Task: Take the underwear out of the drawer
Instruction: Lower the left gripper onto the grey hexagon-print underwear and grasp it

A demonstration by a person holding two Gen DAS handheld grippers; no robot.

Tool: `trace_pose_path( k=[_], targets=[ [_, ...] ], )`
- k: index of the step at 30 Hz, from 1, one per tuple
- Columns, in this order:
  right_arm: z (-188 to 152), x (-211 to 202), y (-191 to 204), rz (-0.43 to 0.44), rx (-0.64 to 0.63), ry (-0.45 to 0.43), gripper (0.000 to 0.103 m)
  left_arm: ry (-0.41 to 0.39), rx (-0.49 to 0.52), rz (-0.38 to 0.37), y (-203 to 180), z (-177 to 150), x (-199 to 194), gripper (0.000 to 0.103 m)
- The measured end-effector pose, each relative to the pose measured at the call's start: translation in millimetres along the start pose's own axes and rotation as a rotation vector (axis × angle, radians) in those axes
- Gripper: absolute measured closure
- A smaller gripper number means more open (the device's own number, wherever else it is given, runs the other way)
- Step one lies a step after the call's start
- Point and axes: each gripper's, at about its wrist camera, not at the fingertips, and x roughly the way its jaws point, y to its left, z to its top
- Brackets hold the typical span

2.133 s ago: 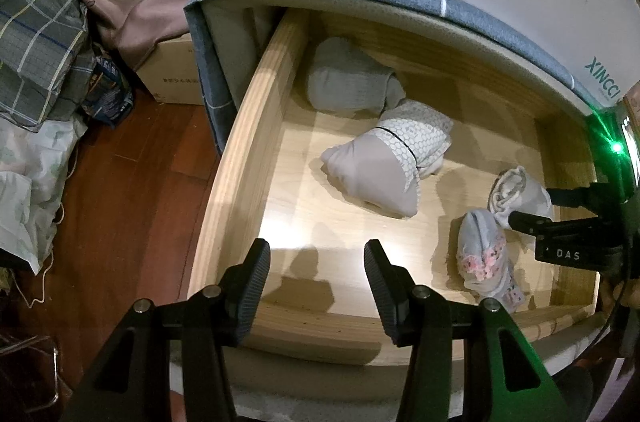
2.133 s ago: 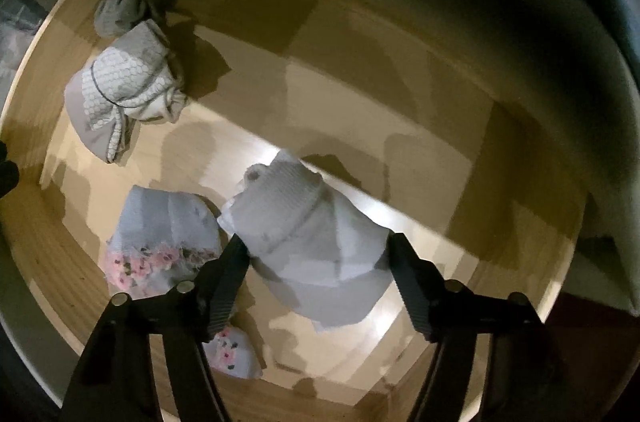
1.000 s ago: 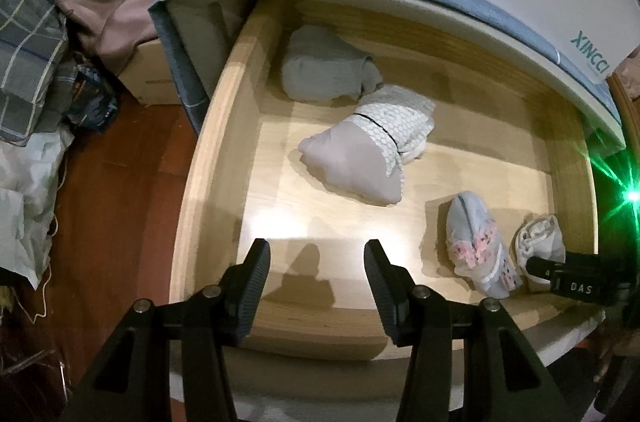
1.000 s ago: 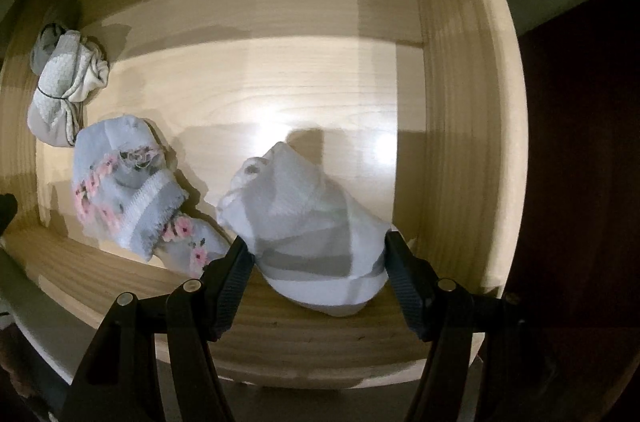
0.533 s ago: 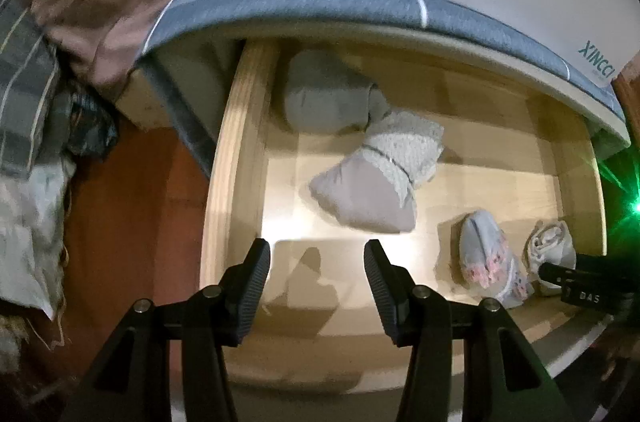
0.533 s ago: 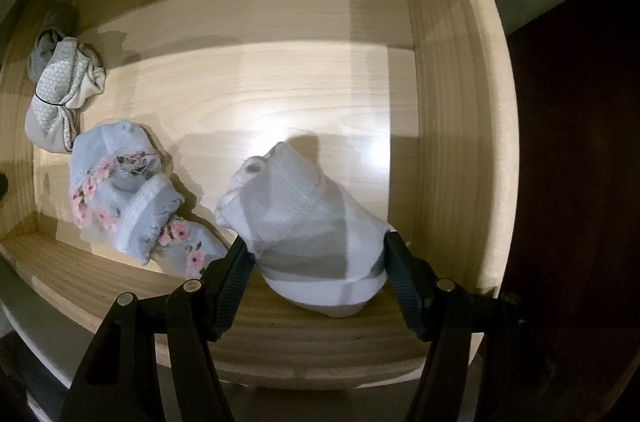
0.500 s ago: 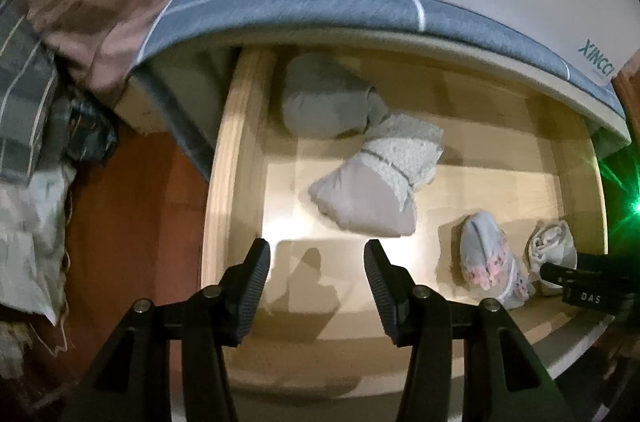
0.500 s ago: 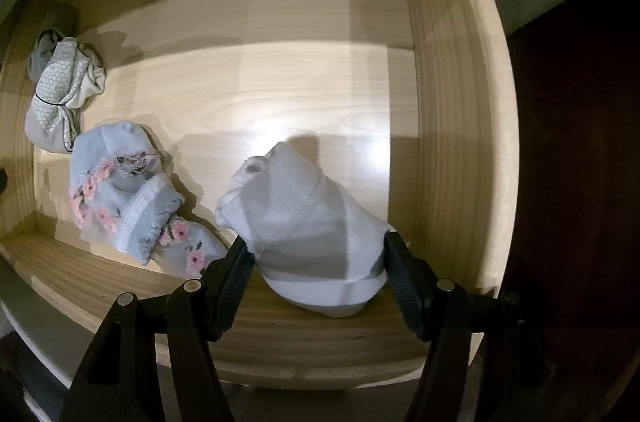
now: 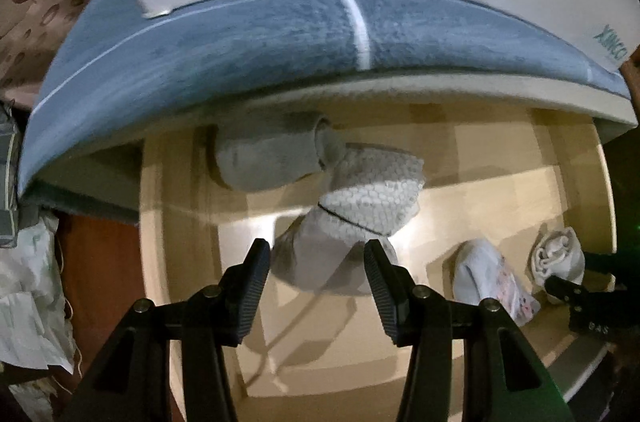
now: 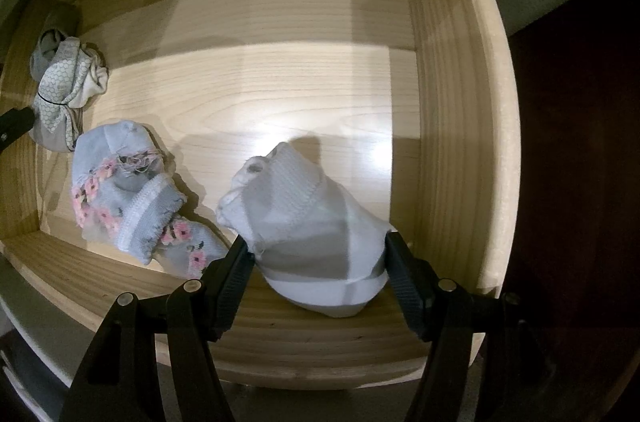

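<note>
Four rolled bundles lie in the open wooden drawer (image 10: 452, 70); none is out yet. Change since a second ago: the left gripper (image 9: 316, 286) has travelled in over the drawer and now frames the grey bundle with the honeycomb-print band (image 9: 348, 226), where before it looked at bare drawer floor nearer the front rail. Its fingers stand apart, and the left-wrist view does not settle whether either pad touches the cloth; I read it as not yet gripped. The right gripper (image 10: 318, 274) has hardly shifted: the white bundle (image 10: 308, 230) sits between its fingers, touching both pads, so it looks clamped, at the front right corner above the front rail. Meaning for the task, as a judgement: the right hand appears ready to lift its bundle clear, and the left is lining up a second pick, so the work is in its early-to-middle part. Orientation: in the right-wrist view the white bundle's long axis runs from lower right to upper left, puckered end pointing up-left toward the floral bundle (image 10: 124, 198), which lies just beside it, apart. In the left-wrist view the honeycomb bundle's long axis runs diagonally, plain grey end toward the fingers, printed end up-right, touching the plain grey roll (image 9: 268, 162) under the bed edge (image 9: 240, 38).
</note>
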Motion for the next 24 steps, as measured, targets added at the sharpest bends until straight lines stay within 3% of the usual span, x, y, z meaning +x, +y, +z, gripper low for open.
trace_pose_path(
  k=[11,16,24],
  targets=[
    [1.0,0.8,2.8,0.004,-0.001,-0.002,0.039,-0.007,0.048,-0.039,-12.9,18.2,13.1,0.052],
    [1.6,0.2,3.8,0.008,-0.002,-0.003,0.039,0.060,0.071,-0.028,-17.0,21.8,30.7,0.046],
    [3.1,-1.5,8.7,0.010,-0.007,-0.004,0.038,0.071,0.050,-0.067,-11.4,30.1,39.8,0.046]
  ],
)
